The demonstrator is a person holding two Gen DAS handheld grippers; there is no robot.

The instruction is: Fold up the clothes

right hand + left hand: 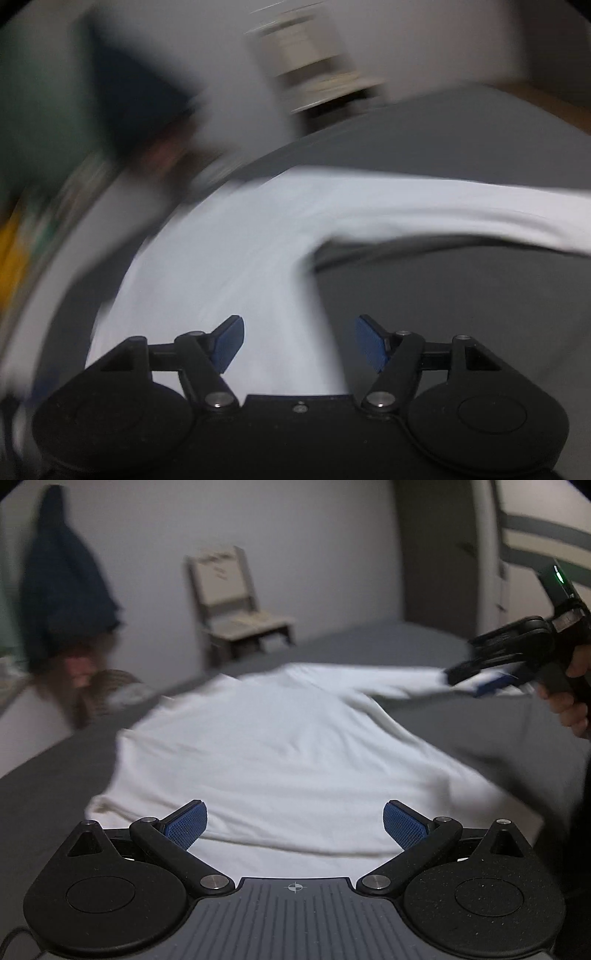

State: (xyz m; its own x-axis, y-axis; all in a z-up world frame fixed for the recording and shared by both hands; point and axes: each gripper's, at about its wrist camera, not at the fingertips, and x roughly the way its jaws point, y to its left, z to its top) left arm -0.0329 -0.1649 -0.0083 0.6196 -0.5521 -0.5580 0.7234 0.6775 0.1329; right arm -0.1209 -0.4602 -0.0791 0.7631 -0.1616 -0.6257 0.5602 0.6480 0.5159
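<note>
**Left fingers** (295,825): blue pads spread wide, nothing between them. They hover low over the near hem, likely so that either pad can drop onto the cloth.

**Right fingers** (299,343): also spread, with white cloth below the gap and none of it pinched. This view is badly smeared. In the left wrist view this tool sits at the tip of the outstretched sleeve, gripped by a hand (569,701). Whether a pad touches the cuff cannot be told.

**White long-sleeved top** (277,746): the task's thing. It lies flat on the bed, body spread broad, hem toward the left tool and neck end away. Its body shows no fold.

**Sleeve** (399,681): stretched straight out to the right from the shoulder and resting on the sheet. Laid out this way it is easy to take by the end. The opposite sleeve is not made out, so it may be tucked or hidden.

**Bed** (461,731): covered by a smooth grey sheet that serves as the folding surface. It is bare around the top.

**Stage, as a judgement**: the top is spread and unfolded, with both tools free at hem and cuff.

**Surroundings**: a pale chair (232,602) stands against the far wall and a dark blue garment (62,579) hangs at left. Both are well apart from the top.
</note>
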